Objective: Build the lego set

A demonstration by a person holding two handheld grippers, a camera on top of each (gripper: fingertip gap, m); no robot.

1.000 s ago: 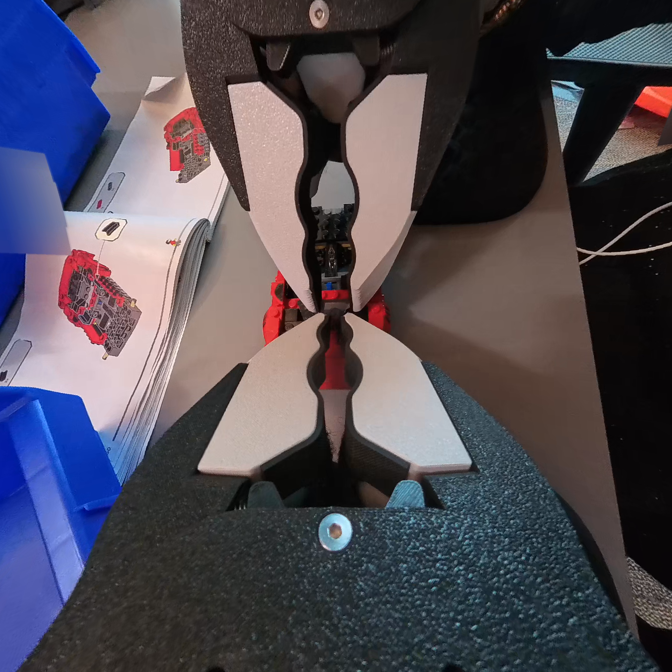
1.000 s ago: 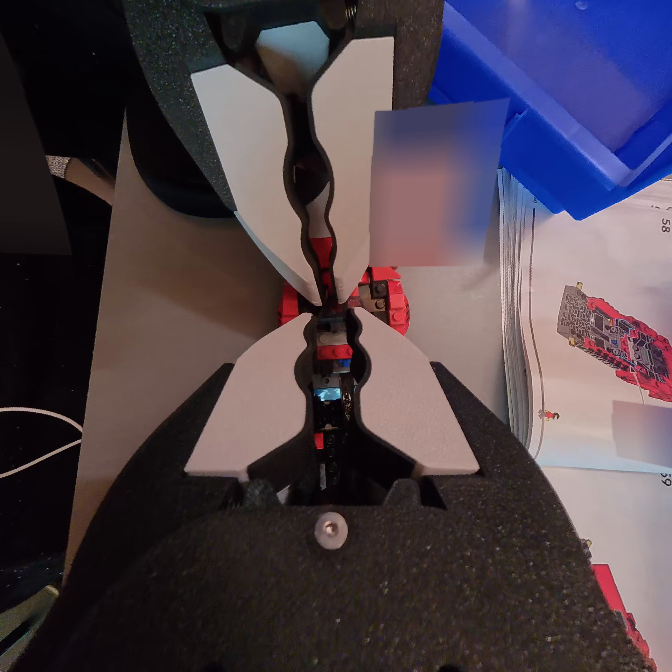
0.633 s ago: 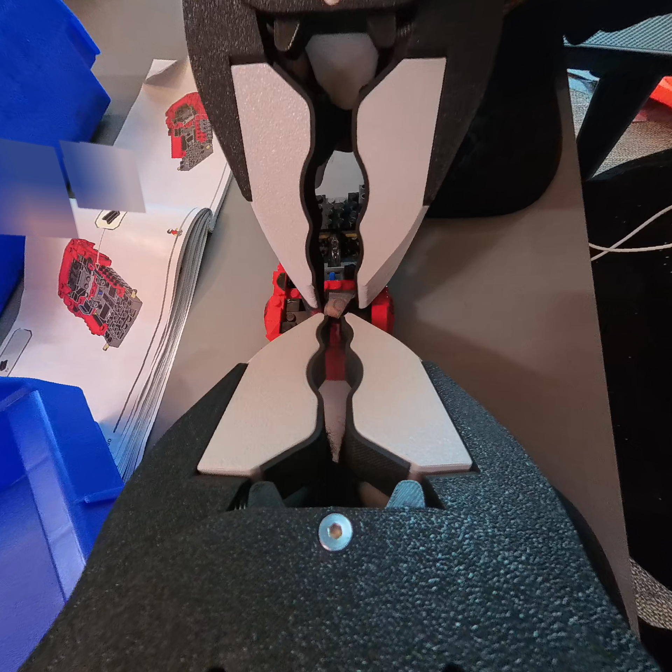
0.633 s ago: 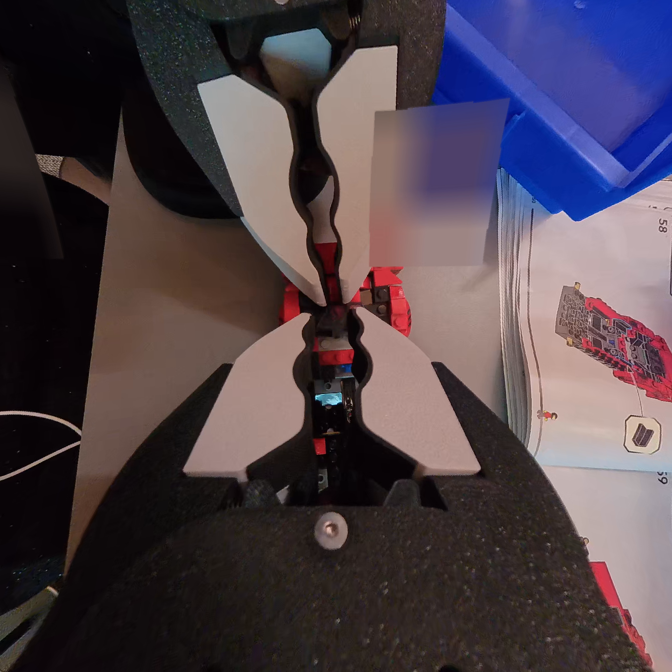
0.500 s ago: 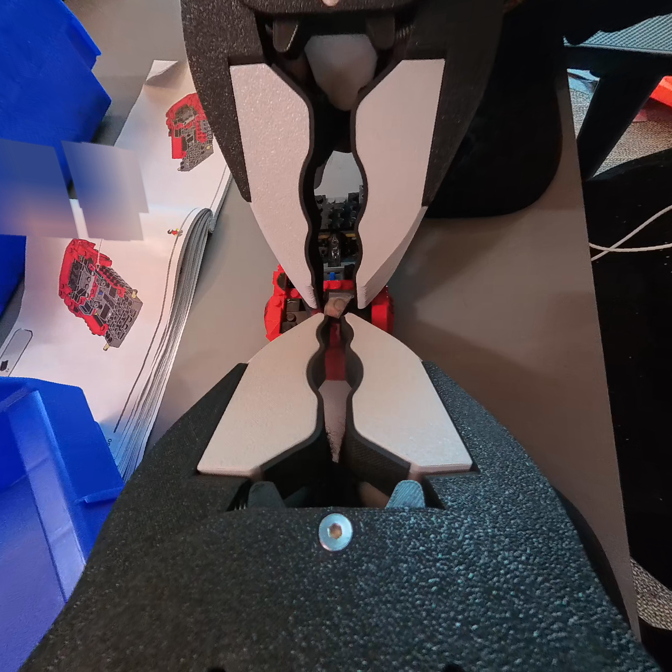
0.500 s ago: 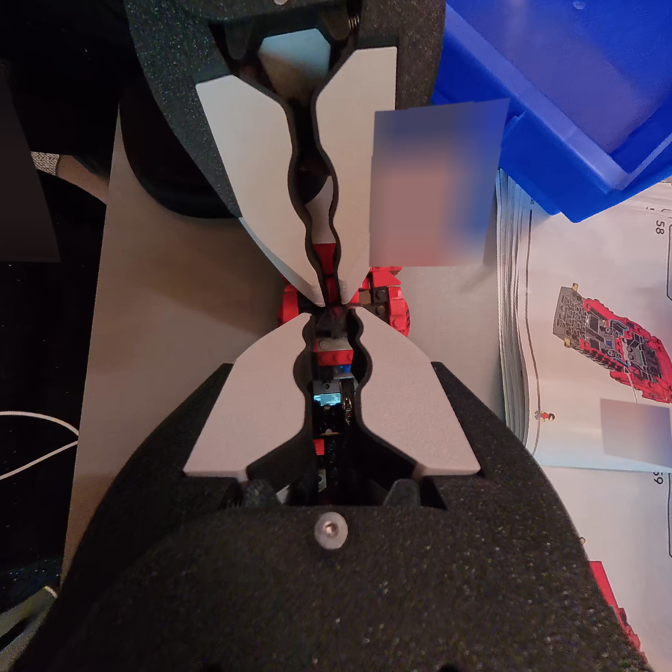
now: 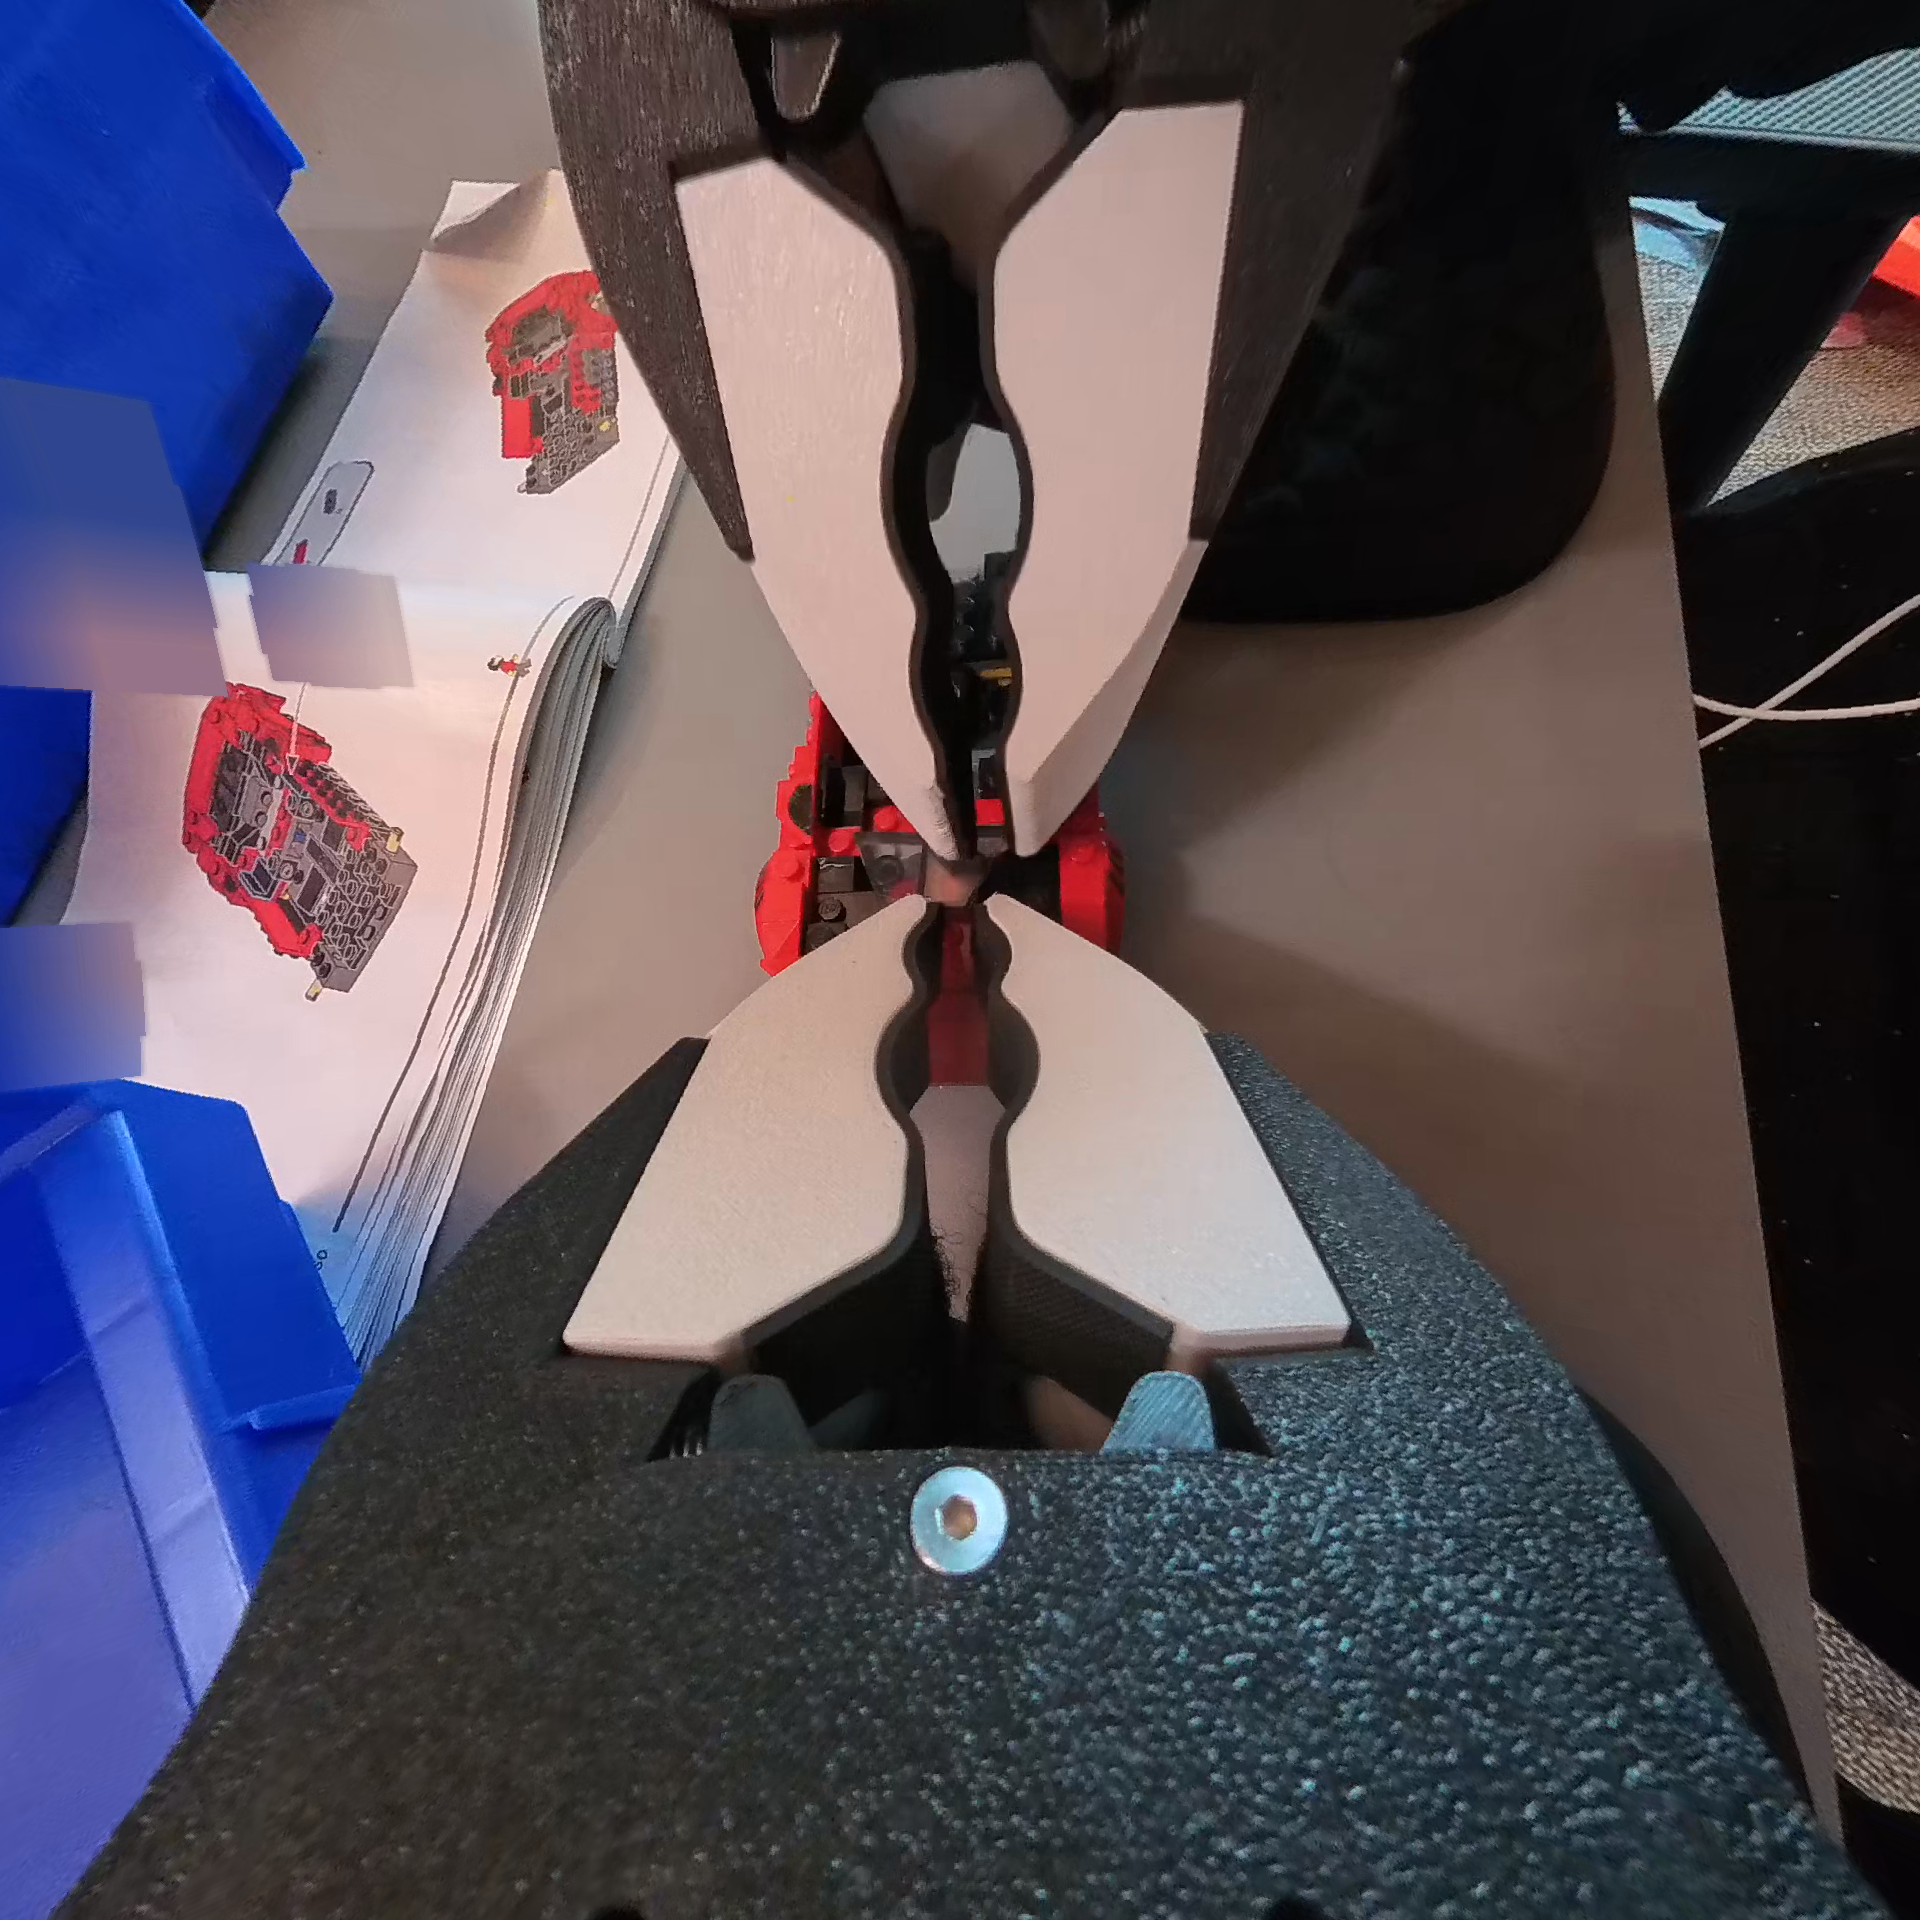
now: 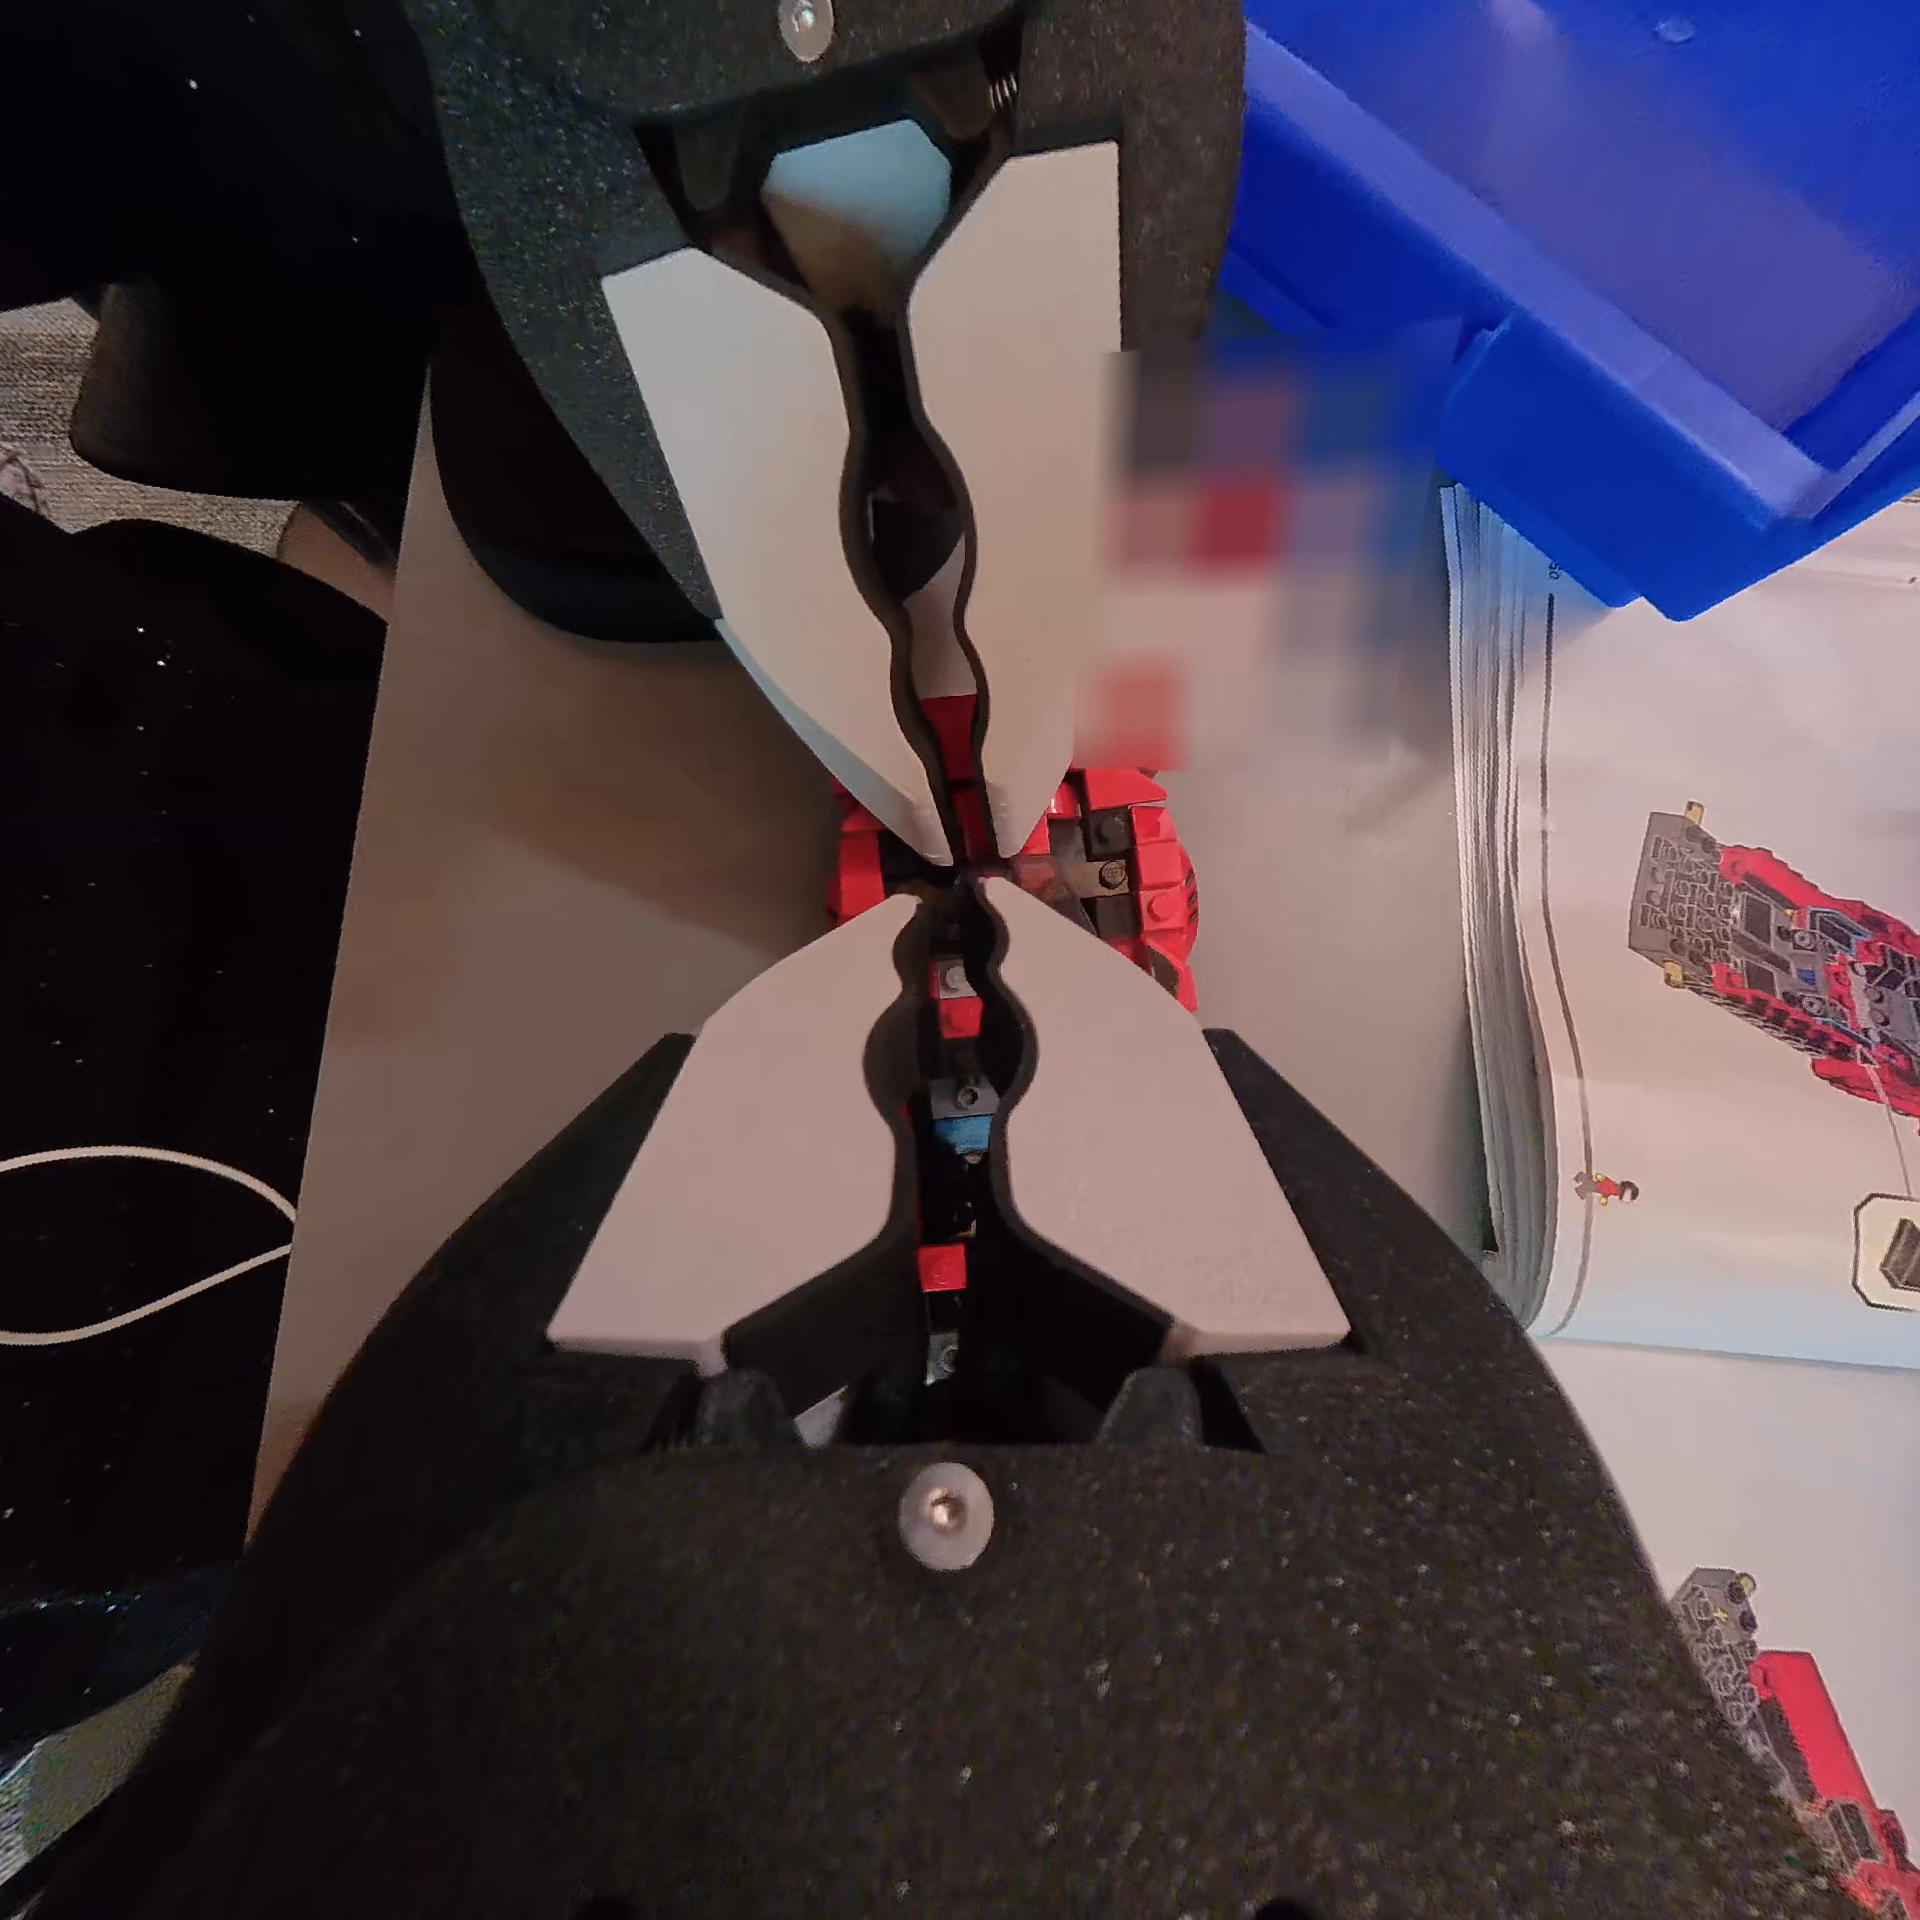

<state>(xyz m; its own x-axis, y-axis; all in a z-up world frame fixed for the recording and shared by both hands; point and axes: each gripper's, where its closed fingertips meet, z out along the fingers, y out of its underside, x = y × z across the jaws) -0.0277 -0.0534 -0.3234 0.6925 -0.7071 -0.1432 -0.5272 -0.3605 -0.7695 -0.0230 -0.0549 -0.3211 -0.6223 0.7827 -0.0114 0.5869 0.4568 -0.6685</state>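
Left wrist view: the left hand-held gripper (image 7: 956,909) and the right hand-held gripper (image 7: 971,847) meet tip to tip over the red and black lego car (image 7: 810,883), which sits on the grey tabletop (image 7: 1351,935) near its middle. Both have their fingers nearly closed; whether either grips a brick, I cannot tell. An open instruction booklet (image 7: 343,831) lies beside blue bins (image 7: 135,1351) along the tabletop's left edge.

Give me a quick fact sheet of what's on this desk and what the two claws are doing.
model: red lego car on the table
left gripper: shut, tips at the car
right gripper: shut, tip to tip with the left
held piece: too small to tell
booklet: open beside the car
bins: blue, next to the booklet
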